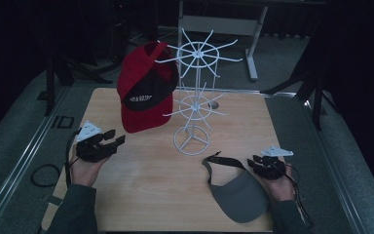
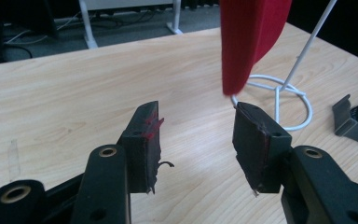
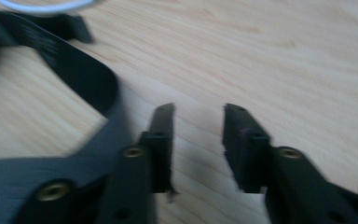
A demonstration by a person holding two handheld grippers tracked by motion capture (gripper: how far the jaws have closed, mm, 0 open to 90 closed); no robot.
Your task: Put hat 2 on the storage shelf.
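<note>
The grey visor [image 1: 238,197] lies lower right, just left of your right gripper [image 1: 259,162], whose jaws are spread, holding nothing.

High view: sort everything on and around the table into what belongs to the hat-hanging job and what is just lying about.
In the job:
red cap, hanging on the rack
white wire rack
grey visor
left hand-held gripper
right hand-held gripper

Lying about:
black cable loop on the floor
white desk frame behind
</note>
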